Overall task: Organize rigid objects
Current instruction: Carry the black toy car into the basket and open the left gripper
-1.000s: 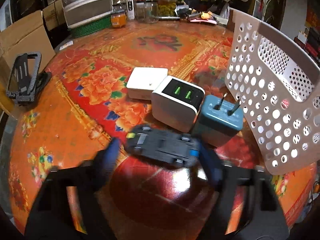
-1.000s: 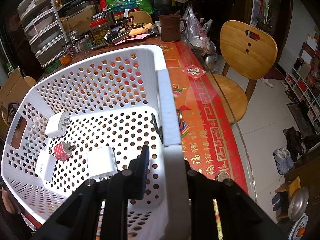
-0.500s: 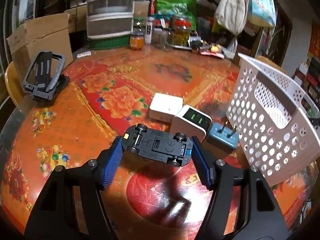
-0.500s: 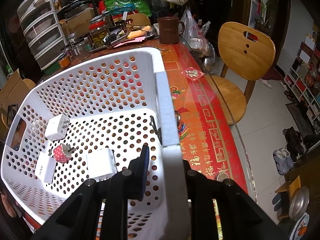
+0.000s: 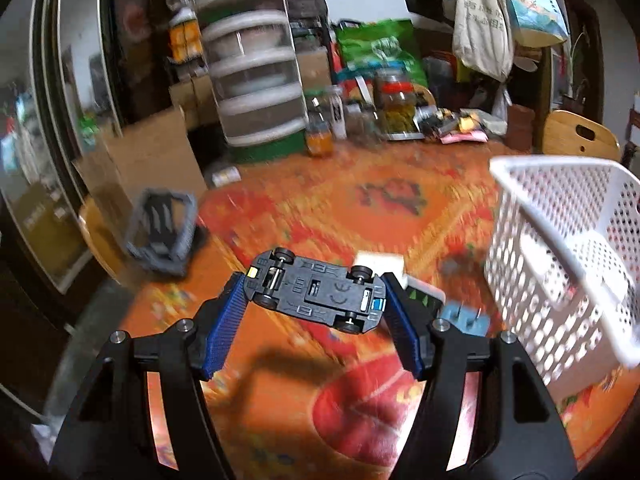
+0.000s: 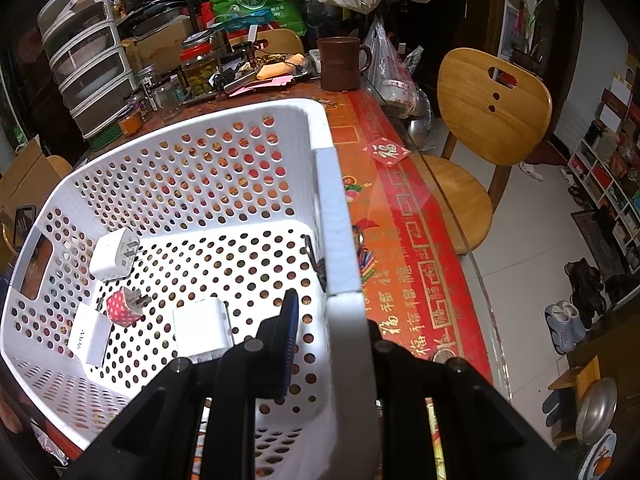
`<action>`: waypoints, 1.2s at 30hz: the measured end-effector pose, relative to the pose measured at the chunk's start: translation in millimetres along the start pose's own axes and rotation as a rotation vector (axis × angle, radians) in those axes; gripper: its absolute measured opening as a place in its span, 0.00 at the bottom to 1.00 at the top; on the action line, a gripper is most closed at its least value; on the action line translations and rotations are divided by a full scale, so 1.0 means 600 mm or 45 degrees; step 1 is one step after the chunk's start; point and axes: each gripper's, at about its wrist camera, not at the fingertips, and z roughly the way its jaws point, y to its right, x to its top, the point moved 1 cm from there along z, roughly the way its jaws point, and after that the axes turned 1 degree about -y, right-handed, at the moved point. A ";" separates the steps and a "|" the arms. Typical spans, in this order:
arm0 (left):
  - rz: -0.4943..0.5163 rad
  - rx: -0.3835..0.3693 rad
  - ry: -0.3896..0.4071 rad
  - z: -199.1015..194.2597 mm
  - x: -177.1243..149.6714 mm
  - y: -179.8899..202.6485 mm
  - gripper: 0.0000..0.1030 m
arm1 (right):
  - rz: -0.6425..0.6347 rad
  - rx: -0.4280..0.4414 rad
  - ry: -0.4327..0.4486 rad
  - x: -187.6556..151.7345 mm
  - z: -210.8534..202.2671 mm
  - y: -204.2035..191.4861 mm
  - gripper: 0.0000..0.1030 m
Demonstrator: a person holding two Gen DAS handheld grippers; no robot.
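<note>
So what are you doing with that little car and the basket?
Tidying up. The left gripper holds a toy car upside down above the table, beside the white basket. The right gripper grips the basket's wall. Four chargers already lie inside, like the red one. A few chargers wait on the table, one blue.

a clear drawer tower point(image 5: 256, 76) stands at the tabletop's point(image 5: 360, 408) far edge beside jars point(image 5: 398, 106) and a green bag point(image 5: 376, 50). a brown mug point(image 6: 340, 64) sits near a wooden chair point(image 6: 492, 116); shoes point(image 6: 566, 326) lie on the tiled floor.
</note>
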 end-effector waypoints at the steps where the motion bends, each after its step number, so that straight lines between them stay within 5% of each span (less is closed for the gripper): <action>1: 0.010 0.002 0.019 -0.013 0.013 0.005 0.62 | -0.002 -0.003 0.001 0.000 0.000 0.000 0.18; 8: 0.161 -0.015 0.145 -0.118 0.093 0.096 0.62 | 0.003 0.004 0.007 0.000 0.000 0.001 0.18; 14: 0.317 -0.009 0.135 -0.145 0.133 0.209 0.62 | 0.008 0.019 0.013 0.000 0.000 0.002 0.18; 24: 0.489 -0.068 0.030 -0.120 0.106 0.359 0.62 | 0.011 0.042 0.014 -0.003 -0.002 0.004 0.18; 36: 0.584 -0.052 -0.035 -0.076 0.066 0.400 0.63 | 0.009 0.049 0.020 -0.005 -0.002 0.003 0.18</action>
